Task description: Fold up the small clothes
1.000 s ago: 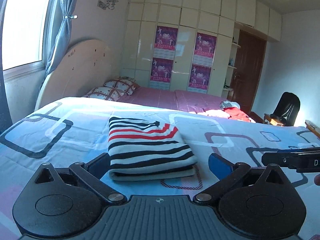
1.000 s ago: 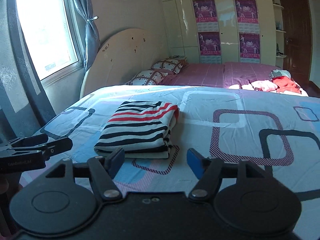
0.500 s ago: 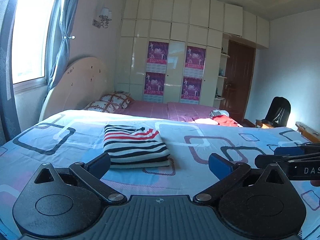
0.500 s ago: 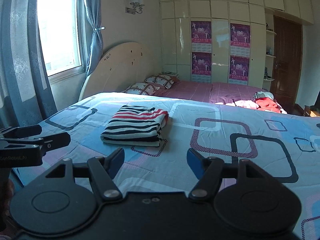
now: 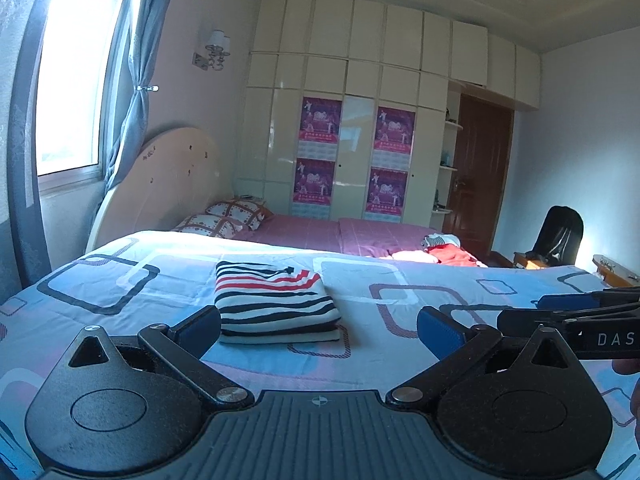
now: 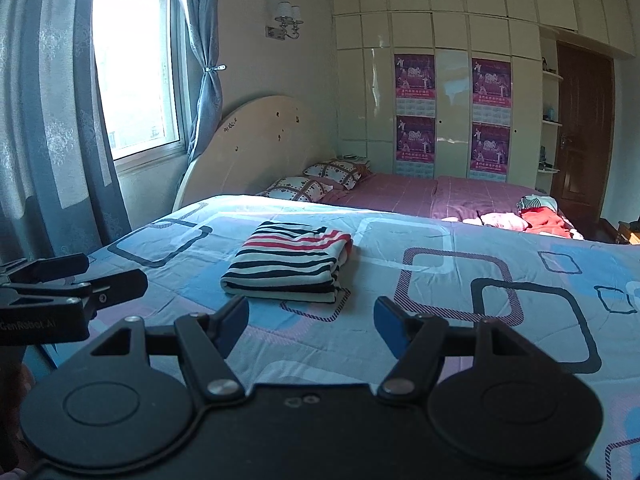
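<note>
Left wrist view: my left tongs (image 5: 319, 330) are spread wide, blue pads apart, nothing between them, held above the bed (image 5: 400, 344). The striped garment (image 5: 272, 300) lies folded in a neat rectangle on the blue patterned quilt, just beyond the left pad and a little left of centre. The right tongs (image 5: 576, 312) enter from the right edge, seen side-on. Far right on the pink sheet, a small heap of clothes (image 5: 444, 250). Two patterned pillows (image 5: 224, 218) sit by the headboard at far left.

Right wrist view: my right tongs (image 6: 311, 326) are spread too, pinching nothing, above the quilt near the bed's near edge. The folded striped garment (image 6: 290, 266) rests flat on the bed (image 6: 460, 292), just past the left pad, touching neither tool. The left tongs (image 6: 72, 282) show at the left edge. The clothes heap (image 6: 536, 216) lies far right; the pillows (image 6: 316, 180) lie far, centre-left.
</note>
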